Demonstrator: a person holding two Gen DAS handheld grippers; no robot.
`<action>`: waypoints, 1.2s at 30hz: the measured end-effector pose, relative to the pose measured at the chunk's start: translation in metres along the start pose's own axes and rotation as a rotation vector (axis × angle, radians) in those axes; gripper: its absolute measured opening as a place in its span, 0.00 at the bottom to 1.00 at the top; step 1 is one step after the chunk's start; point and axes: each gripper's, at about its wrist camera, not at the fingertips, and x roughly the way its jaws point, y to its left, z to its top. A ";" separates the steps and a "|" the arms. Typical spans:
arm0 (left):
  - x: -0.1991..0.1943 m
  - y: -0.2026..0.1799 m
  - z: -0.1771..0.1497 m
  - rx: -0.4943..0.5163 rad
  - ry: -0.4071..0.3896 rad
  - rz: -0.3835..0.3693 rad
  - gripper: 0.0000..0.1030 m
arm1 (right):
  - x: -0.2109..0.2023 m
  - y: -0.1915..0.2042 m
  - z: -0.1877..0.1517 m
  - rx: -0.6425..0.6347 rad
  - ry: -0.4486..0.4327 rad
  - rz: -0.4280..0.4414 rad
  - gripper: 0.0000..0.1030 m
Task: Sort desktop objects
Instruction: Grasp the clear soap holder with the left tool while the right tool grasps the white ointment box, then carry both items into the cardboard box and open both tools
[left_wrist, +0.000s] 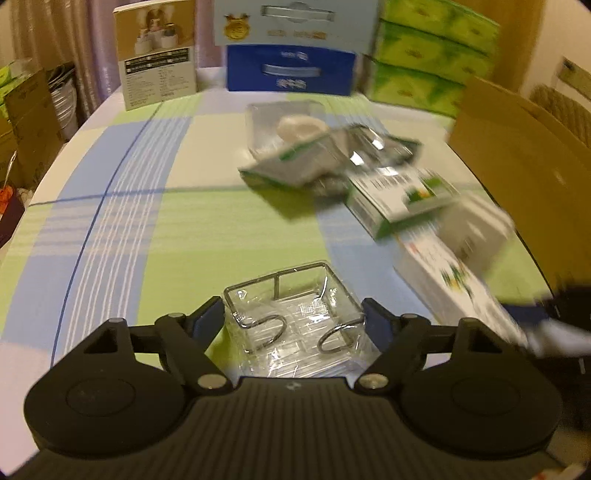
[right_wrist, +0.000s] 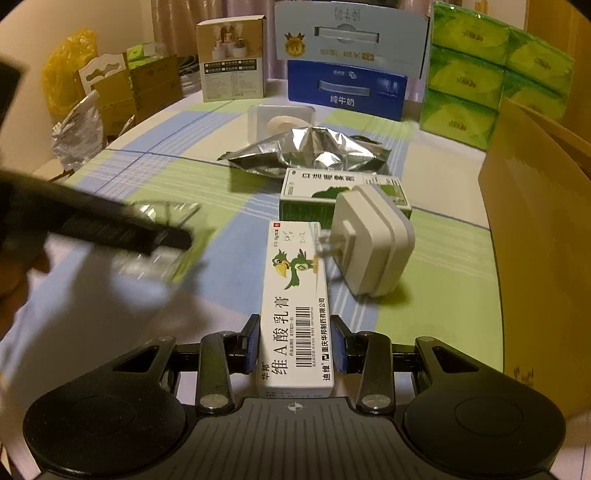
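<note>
My left gripper (left_wrist: 293, 319) is shut on a clear plastic pack with metal wire hooks (left_wrist: 295, 314), which stays sharp while the table blurs. In the right wrist view the same pack (right_wrist: 162, 221) shows blurred at the left, under the dark left gripper body. My right gripper (right_wrist: 295, 343) is shut on a long white ointment box with a green bird (right_wrist: 295, 295), one blue pad on each long side. A white plug charger (right_wrist: 373, 243) leans beside the box's far end. Behind it lie a green-and-white medicine box (right_wrist: 343, 192) and a crumpled silver foil bag (right_wrist: 314, 151).
A clear case holding a tape roll (right_wrist: 280, 122) sits behind the foil bag. An open cardboard box (right_wrist: 535, 221) stands at the right edge. A blue milk carton (right_wrist: 347, 88), green tissue packs (right_wrist: 469, 81) and a beige product box (right_wrist: 231, 59) line the back. The checked tablecloth (left_wrist: 147, 221) covers the table.
</note>
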 end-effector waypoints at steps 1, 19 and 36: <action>-0.007 -0.002 -0.008 0.012 0.006 -0.004 0.75 | -0.002 0.001 -0.002 0.008 0.004 0.000 0.35; -0.034 -0.030 -0.064 0.069 -0.039 0.058 0.84 | -0.029 0.011 -0.035 0.039 0.001 -0.018 0.48; -0.044 -0.035 -0.069 0.071 -0.012 0.032 0.61 | -0.026 0.017 -0.033 0.020 -0.010 -0.022 0.35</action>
